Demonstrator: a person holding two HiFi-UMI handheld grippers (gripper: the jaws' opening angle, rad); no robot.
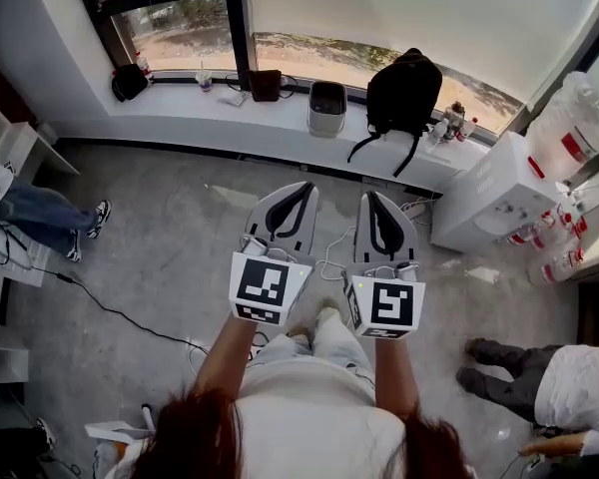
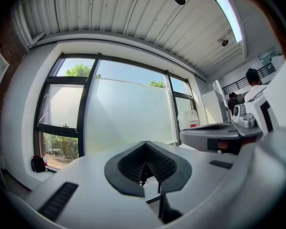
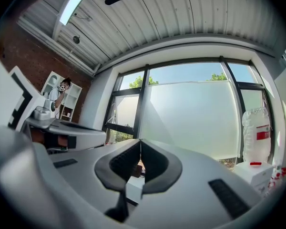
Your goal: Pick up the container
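A small grey-and-white container (image 1: 326, 108) stands on the window sill, far ahead of both grippers. My left gripper (image 1: 299, 189) and right gripper (image 1: 370, 199) are held side by side, level, above the floor and pointing at the window. Both are shut with nothing between the jaws. The left gripper view has its own gripper (image 2: 144, 145) shut, with the right gripper's body at the right edge. The right gripper view likewise has its gripper (image 3: 140, 142) shut. The container does not show clearly in either gripper view.
A black backpack (image 1: 404, 90), a small black bag (image 1: 130, 81), a cup (image 1: 207, 80) and bottles (image 1: 450, 120) sit on the sill (image 1: 180, 103). A white cabinet (image 1: 494, 193) with a water jug (image 1: 576, 118) stands right. One person's legs (image 1: 50, 220) are left, another's (image 1: 509, 372) right. Cable (image 1: 110, 309) lies on the floor.
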